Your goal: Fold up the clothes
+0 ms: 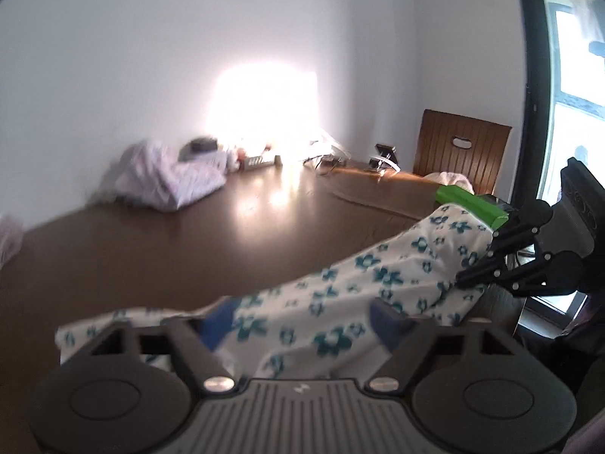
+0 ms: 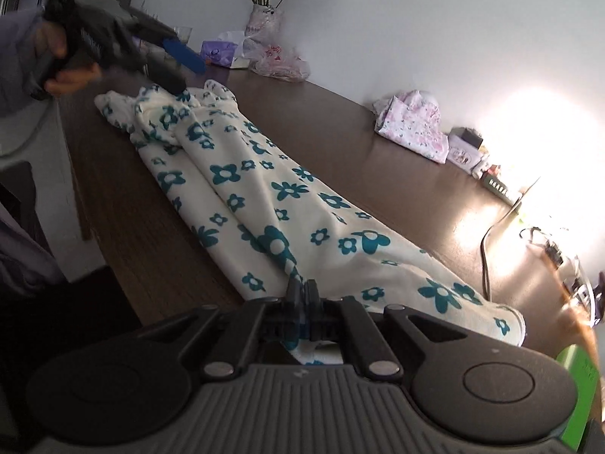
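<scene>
Between the jaws of our right gripper [image 2: 302, 295] we hold a pinch of the flowered garment [image 2: 264, 204]; the two fingers stand almost together, with cloth squeezed between them. Our left gripper [image 1: 302, 325] has its jaws wide apart, and the cloth passes between the blue fingers [image 1: 217, 325] without being squeezed. So only one end is held firmly, we judge.

From this comes the first risk. If we lift or pull with the right gripper alone, the far end can drag over the table [image 2: 151, 249] and the long lengthwise fold can open. If the left jaws close carelessly, they can catch only the top layer, and the layers will slide apart. Seen from the right gripper, a cable [image 2: 486, 257] lies just right of the cloth, so a wide swing may catch it. The near edge of the cloth is close to the table edge, and it can slip off.

The garment is cream with teal flowers, soft and rather thick. Ahead of the right jaws it lies as a long narrow strip, doubled along its length, and it bunches under the left gripper.

Further ahead, well apart from the jaws, a pink folded cloth [image 2: 412, 128] rests near the wall, and a vase of flowers [image 2: 261, 15] stands beyond.
</scene>
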Demonstrator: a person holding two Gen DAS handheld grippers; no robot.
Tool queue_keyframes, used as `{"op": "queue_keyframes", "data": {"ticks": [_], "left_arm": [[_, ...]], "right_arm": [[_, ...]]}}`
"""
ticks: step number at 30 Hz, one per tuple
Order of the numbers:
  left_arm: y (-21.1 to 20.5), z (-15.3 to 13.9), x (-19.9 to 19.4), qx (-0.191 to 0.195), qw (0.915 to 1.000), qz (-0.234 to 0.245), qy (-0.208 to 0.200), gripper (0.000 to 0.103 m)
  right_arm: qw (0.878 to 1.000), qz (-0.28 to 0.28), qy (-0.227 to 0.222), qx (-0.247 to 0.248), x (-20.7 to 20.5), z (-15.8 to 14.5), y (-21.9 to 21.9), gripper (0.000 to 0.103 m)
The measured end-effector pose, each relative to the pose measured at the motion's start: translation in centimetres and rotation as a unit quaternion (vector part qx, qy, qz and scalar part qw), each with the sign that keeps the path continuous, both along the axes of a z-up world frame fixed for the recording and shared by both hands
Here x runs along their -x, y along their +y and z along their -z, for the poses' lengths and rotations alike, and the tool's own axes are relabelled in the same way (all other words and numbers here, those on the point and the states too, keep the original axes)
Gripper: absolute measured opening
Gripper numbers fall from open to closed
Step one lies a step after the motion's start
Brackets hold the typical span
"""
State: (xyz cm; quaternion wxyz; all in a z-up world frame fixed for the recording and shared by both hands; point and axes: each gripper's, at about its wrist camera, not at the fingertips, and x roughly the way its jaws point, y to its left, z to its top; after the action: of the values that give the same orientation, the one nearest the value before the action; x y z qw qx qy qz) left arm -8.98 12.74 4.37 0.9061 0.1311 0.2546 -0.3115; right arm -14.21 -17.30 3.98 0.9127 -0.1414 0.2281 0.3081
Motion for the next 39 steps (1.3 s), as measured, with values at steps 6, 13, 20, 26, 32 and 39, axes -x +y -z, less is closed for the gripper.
{"op": "queue_keyframes", "data": {"ticks": [6,13,20,26,32,39], "left_arm": [[-1.1,2.2,-1.5,-0.003,0.9986,-0.023,0.047,0.058],[-1.3,3.6,-0.8,0.001,0.9958,-0.063,0.066,0.056],[-3.1,3.6,0.0,-0.007,0.9956,-0.069,0.063,0.057],[0.2,2.3,1.1,0.085,0.9859,-0.135,0.049,0.056],[3.8,2.5,2.7,0.091,0.9696,-0.221,0.050,0.058],[6.1,4.3,2.2,0.106,0.9568,-0.267,0.046,0.060]], "right_arm": [[0.993,0.100,0.008,-0.064,-2.5,-1.0,-0.5,0.006],[0.988,0.147,0.039,-0.017,-3.9,2.6,2.1,0.006],[0.979,0.200,0.035,-0.012,-4.4,2.9,-0.7,0.006],[0.976,0.209,0.005,-0.052,-2.0,0.7,-2.5,0.017],[0.972,0.231,0.024,-0.022,-2.2,2.5,-2.0,0.032],[0.972,0.232,0.032,0.004,-6.3,3.1,0.0,0.033]]}}
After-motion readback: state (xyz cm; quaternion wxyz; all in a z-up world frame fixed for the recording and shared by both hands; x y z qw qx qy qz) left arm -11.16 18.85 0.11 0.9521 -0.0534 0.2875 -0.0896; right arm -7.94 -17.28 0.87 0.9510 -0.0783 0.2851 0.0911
